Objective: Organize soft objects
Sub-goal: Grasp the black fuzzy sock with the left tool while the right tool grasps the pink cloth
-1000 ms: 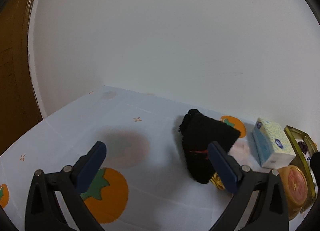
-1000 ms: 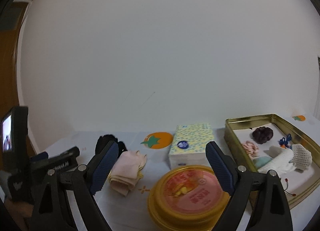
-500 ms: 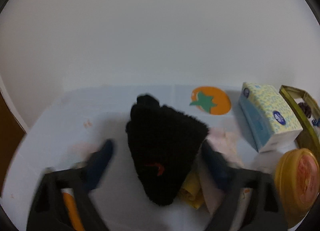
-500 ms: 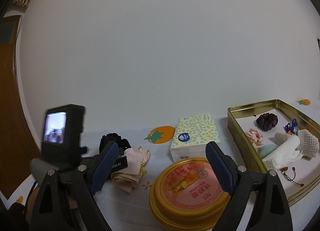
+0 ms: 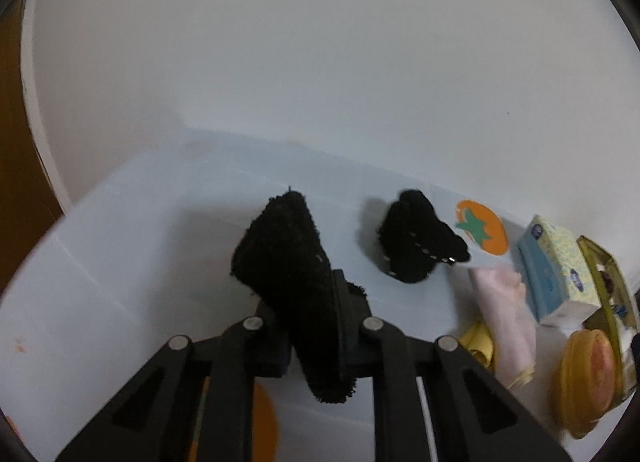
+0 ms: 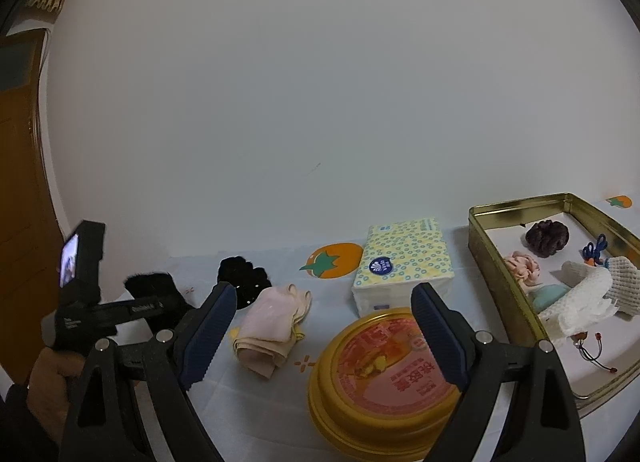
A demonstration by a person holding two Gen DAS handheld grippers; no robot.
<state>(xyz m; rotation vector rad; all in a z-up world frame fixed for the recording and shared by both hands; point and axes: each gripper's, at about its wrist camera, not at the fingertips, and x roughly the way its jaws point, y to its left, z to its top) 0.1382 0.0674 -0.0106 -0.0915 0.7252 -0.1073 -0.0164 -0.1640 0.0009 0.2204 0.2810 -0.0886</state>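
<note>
Now the left claw (image 5: 310,326), open a second ago, is clamped on one black fuzzy glove (image 5: 288,266), lifted off the tabletop (image 5: 120,262); the second glove (image 5: 416,242) remains there. Right claw (image 6: 320,326) hangs open, empty; sorting has begun.

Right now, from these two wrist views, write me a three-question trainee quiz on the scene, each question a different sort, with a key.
1. True or false: the left claw is shut on a fuzzy black cloth.
2. Multiple choice: what lies directly in front of the open right claw? A) a round yellow tin with a pink lid B) a glass bottle C) a shoe
3. Fill the gap: the dark purple scrunchie lies inside the ______.

Key
1. True.
2. A.
3. Gold rectangular tin, along with a pink scrunchie and white foam netting.
</note>
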